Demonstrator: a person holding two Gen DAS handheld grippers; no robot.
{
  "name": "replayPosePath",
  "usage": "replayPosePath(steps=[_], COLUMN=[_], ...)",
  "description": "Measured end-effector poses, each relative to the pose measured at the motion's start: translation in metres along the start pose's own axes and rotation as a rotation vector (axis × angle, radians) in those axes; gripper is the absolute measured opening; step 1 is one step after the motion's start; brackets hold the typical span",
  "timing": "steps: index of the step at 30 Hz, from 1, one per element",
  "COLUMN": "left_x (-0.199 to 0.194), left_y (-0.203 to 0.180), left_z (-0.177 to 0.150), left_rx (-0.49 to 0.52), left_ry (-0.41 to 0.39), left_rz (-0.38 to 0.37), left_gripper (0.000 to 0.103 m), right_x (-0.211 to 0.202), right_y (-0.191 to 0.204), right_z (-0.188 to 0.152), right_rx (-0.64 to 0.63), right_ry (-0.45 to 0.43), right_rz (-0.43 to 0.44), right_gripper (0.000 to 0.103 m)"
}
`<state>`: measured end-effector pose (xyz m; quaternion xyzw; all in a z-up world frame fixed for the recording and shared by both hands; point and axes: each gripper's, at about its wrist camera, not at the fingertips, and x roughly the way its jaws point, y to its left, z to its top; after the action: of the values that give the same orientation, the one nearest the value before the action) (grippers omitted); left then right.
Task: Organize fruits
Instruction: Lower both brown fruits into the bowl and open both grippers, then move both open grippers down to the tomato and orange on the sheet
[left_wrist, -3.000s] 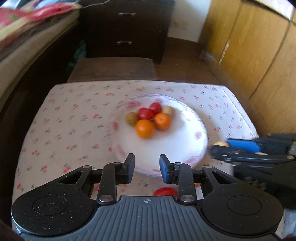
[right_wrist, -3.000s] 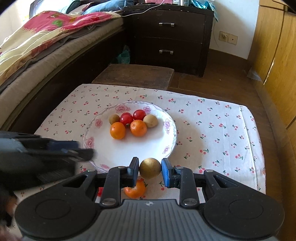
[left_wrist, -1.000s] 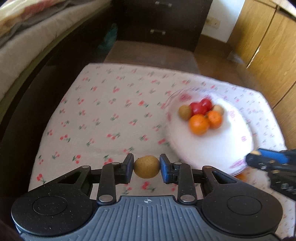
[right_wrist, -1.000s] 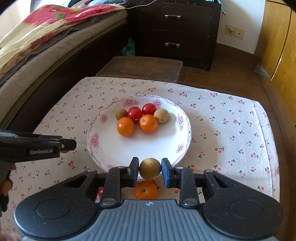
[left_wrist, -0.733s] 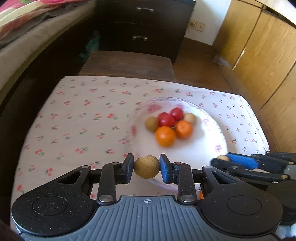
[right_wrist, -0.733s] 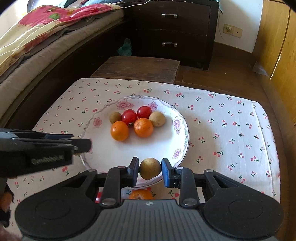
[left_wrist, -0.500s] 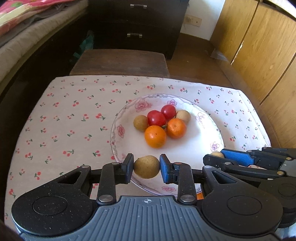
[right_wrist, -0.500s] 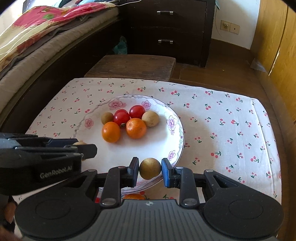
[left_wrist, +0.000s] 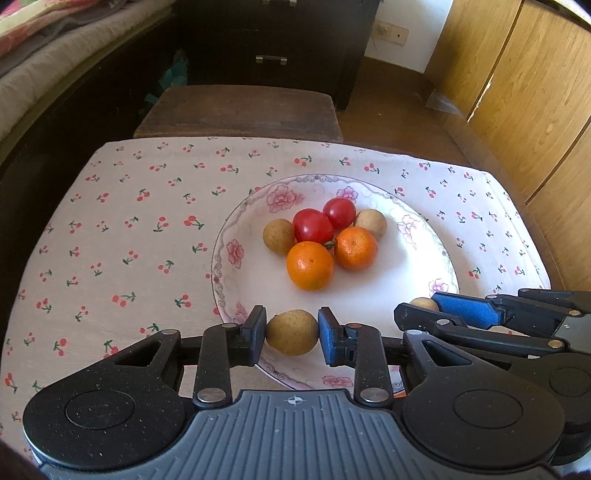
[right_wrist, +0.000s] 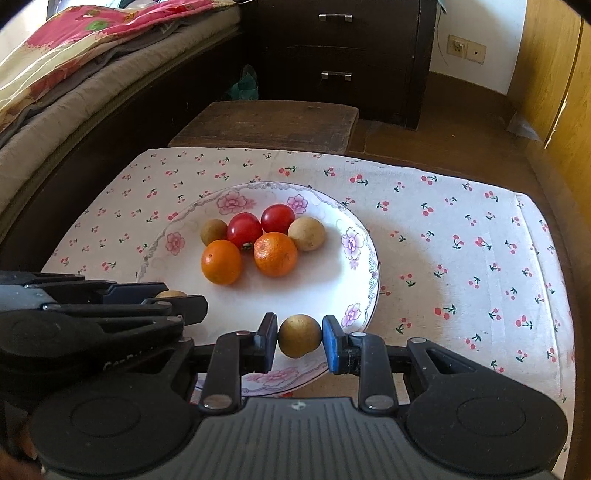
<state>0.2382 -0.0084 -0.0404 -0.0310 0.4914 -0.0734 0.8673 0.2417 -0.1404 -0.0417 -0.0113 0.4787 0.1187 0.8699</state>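
Note:
A white flowered plate (left_wrist: 236, 258) (right_wrist: 362, 258) on the cherry-print cloth holds two oranges (left_wrist: 309, 264) (right_wrist: 275, 254), two red tomatoes (left_wrist: 312, 225) (right_wrist: 243, 230) and two brown round fruits (left_wrist: 278, 241) (right_wrist: 306, 233). My left gripper (left_wrist: 291, 332) is shut on a brown fruit (left_wrist: 291, 333) over the plate's near rim. My right gripper (right_wrist: 299, 336) is shut on another brown fruit (right_wrist: 299, 335) over the plate's near right rim. Each gripper shows in the other's view, the right (left_wrist: 424, 308) and the left (right_wrist: 177, 295), side by side.
The cherry-print cloth (left_wrist: 129, 221) (right_wrist: 461, 258) covers a low table. A dark wooden stool (left_wrist: 240, 110) stands behind it, then a dark drawer chest (right_wrist: 351, 48). A bed (right_wrist: 74, 74) lies at left, wooden cabinets (left_wrist: 535, 110) at right.
My left gripper took a brown fruit from the cloth at left and swung back to the plate. Both grippers have moved forward over the plate's near rim with their fruits.

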Motion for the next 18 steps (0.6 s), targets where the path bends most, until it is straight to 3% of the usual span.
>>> replayPosePath(steps=[18], left_x=[-0.0028], left_y=[-0.0025], left_z=[-0.0003], left_rx=[0.011], left_ry=[-0.006], left_rz=[0.014], left_gripper=[0.040], right_x=[-0.0051], right_y=[-0.0018], right_z=[0.0001], right_rx=[0.010], right_ry=[-0.017], right_rz=[-0.003], right_gripper=[0.029])
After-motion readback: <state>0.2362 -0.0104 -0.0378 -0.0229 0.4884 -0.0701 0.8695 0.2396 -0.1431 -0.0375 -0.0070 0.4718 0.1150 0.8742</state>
